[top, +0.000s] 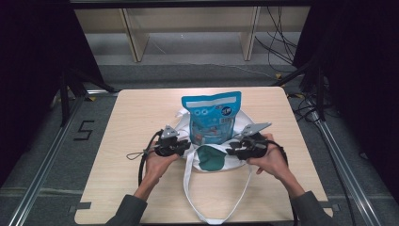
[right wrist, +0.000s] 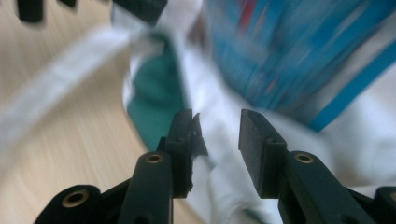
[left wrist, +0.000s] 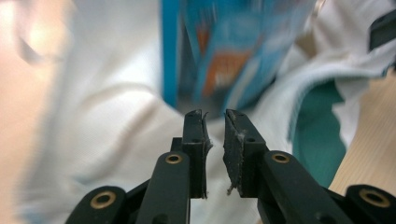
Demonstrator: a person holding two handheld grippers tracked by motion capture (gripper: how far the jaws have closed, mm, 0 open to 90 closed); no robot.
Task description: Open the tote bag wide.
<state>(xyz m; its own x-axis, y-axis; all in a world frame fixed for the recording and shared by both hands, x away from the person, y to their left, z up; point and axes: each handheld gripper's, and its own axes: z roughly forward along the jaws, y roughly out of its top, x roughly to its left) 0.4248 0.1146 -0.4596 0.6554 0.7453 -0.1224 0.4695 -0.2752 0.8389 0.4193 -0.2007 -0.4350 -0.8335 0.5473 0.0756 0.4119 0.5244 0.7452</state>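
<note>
Two hand-held grippers sit low over a light wood table [top: 141,117], one either side of a white tote bag [top: 237,162] lying mid-table. Standing in or on the bag is a blue snack pouch [top: 211,117], upright, top edge toward the far side. The bag has a dark green patch [top: 210,158] on its near face, and its long white strap [top: 188,193] loops toward the near table edge.

Left gripper [top: 181,147]: held by the left hand [top: 157,165], forearm coming in from the bottom, wrist angled inward, jaws pointing right at the bag's left edge just beside the pouch. In the left gripper view the gripper [left wrist: 215,140] has its jaws a narrow slit apart with nothing between them; white fabric and blurred pouch print lie beyond.

Right gripper [top: 234,149]: held by the right hand [top: 273,160], forearm mirrored, jaws pointing left at the bag's right side near the green patch. In the right gripper view the gripper [right wrist: 217,140] has jaws clearly apart, white fabric showing in the gap but not pinched. Both gripper views are motion-blurred.

A black cable [top: 141,165] curves off the left gripper beside the wrist.
</note>
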